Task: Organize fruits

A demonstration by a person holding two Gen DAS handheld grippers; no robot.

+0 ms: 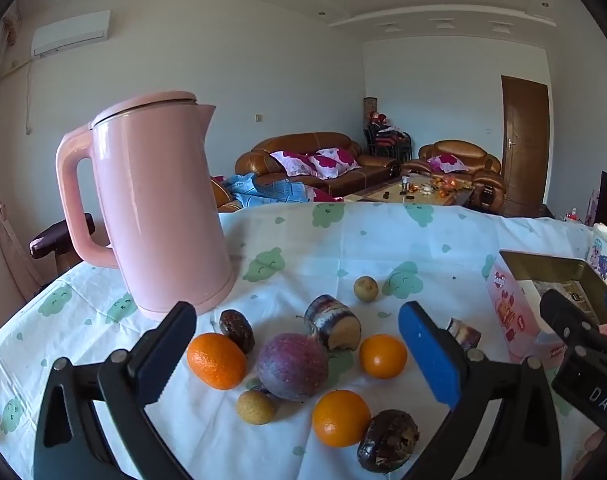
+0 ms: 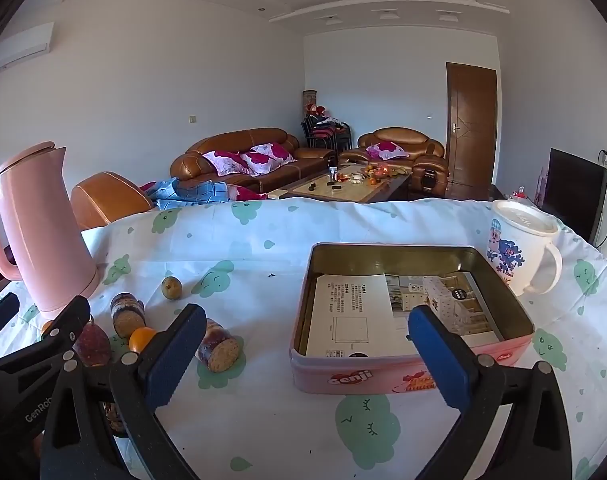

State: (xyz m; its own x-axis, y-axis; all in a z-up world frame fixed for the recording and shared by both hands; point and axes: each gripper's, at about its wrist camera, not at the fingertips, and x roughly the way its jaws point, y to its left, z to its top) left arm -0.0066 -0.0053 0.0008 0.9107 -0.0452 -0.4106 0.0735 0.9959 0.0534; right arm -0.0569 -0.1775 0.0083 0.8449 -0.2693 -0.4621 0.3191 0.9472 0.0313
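Note:
Fruit lies loose on the white cloth between the wide-apart fingers of my left gripper (image 1: pixel 297 316), which is open and holds nothing. There are three oranges (image 1: pixel 216 360), a purple passion fruit (image 1: pixel 292 366), two sugarcane pieces (image 1: pixel 333 322), two dark dates (image 1: pixel 387 446) and two small longans (image 1: pixel 365 289). My right gripper (image 2: pixel 307 316) is open too and hovers in front of the pink tin (image 2: pixel 363 376), which holds only printed paper. In the right wrist view one sugarcane piece (image 2: pixel 219 346) lies beside its left finger.
A tall pink kettle (image 1: pixel 159 208) stands behind the fruit on the left. A white lidded mug (image 2: pixel 519 248) sits right of the tin. The cloth-covered table (image 2: pixel 263 240) ends behind them, with sofas and a coffee table beyond.

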